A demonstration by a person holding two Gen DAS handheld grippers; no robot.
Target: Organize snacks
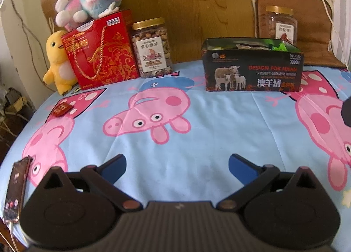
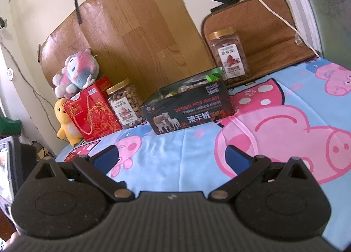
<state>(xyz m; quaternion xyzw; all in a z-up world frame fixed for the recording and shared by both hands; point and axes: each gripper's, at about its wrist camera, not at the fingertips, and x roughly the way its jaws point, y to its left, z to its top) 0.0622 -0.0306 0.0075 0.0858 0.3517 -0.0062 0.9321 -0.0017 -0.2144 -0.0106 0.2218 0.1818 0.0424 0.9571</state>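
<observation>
Both grippers hang empty over the cartoon-pig cloth (image 1: 197,116).

The left gripper (image 1: 177,165) and right gripper (image 2: 171,157) have jaws spread wide, holding nothing. Beyond them, well apart, sits the open black box (image 1: 253,69) of snacks; a nut jar (image 1: 151,47) stands farther left, another jar (image 2: 229,54) behind the box.

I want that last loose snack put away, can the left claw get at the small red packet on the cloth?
Probably yes. The left claw is open and empty, and the small red packet lies alone on the tablecloth, ahead to its left, with nothing between them.
</observation>
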